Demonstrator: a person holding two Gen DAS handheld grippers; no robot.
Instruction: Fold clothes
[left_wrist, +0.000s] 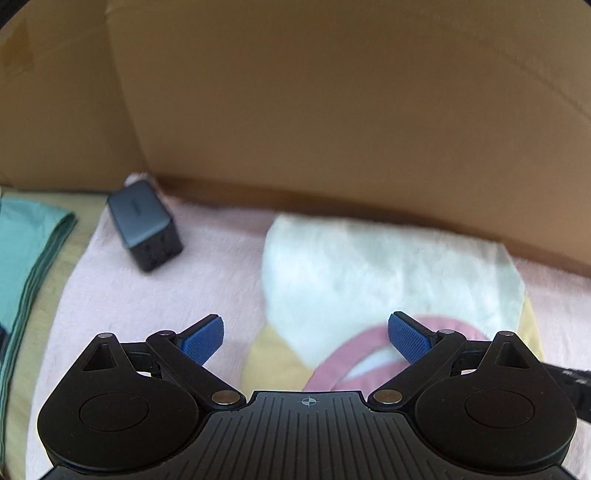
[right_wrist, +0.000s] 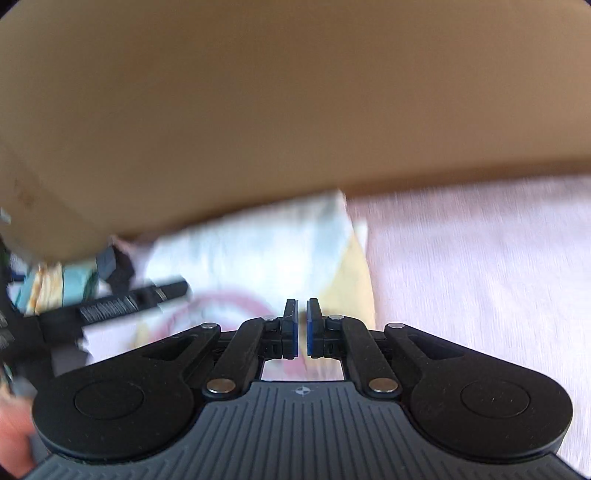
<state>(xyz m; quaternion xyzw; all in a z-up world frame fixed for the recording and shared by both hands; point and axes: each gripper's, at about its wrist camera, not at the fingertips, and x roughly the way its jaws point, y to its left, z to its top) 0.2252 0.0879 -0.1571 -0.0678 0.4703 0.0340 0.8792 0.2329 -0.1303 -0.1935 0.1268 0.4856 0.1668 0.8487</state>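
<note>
A brown cardboard wall (left_wrist: 332, 110) closed off the back of the scene. Below it a pale pink fleece blanket (left_wrist: 122, 295) covered the surface. On the blanket lay a small white garment (left_wrist: 388, 266) with yellow and pink trim, flat and looking already folded at least once, its far edge near the cardboard. Off to the left sat a folded teal cloth (left_wrist: 26, 243), apparently finished. A dark charger block (left_wrist: 144, 225) rested on the blanket, apart from the garment. The left gripper (left_wrist: 306, 338) hung spread wide over the garment's near edge, holding nothing. The right gripper (right_wrist: 302, 326) was nearly pressed together, empty, over the garment's yellow edge. Judgement: folding partway done; further folds probably remain.
</note>
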